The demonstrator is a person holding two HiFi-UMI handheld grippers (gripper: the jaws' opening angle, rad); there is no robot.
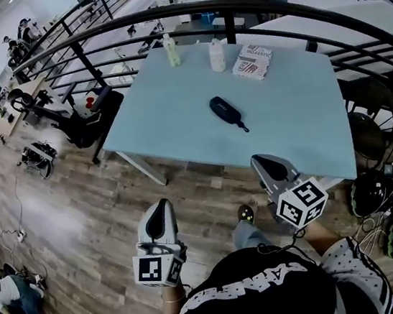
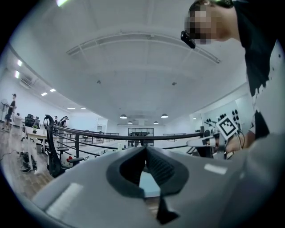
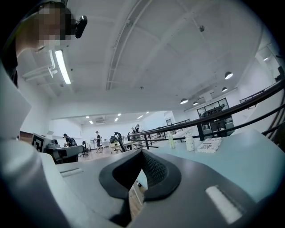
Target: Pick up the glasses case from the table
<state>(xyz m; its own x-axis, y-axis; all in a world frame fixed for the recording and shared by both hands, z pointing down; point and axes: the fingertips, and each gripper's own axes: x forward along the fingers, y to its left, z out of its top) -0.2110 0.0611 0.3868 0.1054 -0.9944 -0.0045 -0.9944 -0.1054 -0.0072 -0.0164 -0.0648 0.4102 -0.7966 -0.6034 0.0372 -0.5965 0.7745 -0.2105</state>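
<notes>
**Head view:** The glasses case lies flat near the middle of the table, untouched, with nothing around it. At the table's far edge stand two bottles and a printed packet, well apart from the case. The left gripper is off the table, out over the wooden floor short of its near edge. The right gripper is just at that near edge. Neither is close to the case, so the pickup has not begun, and the reach, the grasp and the lift are all left to do.

**Left gripper view:** Its jaws are pressed together at the tips with nothing between them. Only a sliver of the table shows beyond them, and the case is not in sight.

**Right gripper view:** The jaws here are likewise closed tight and empty. The table stretches off to the right, with the bottles and packet at its far end, and the case does not show. Whichever gripper takes the case, I judge it must first spread its jaws before it reaches over the table.
</notes>
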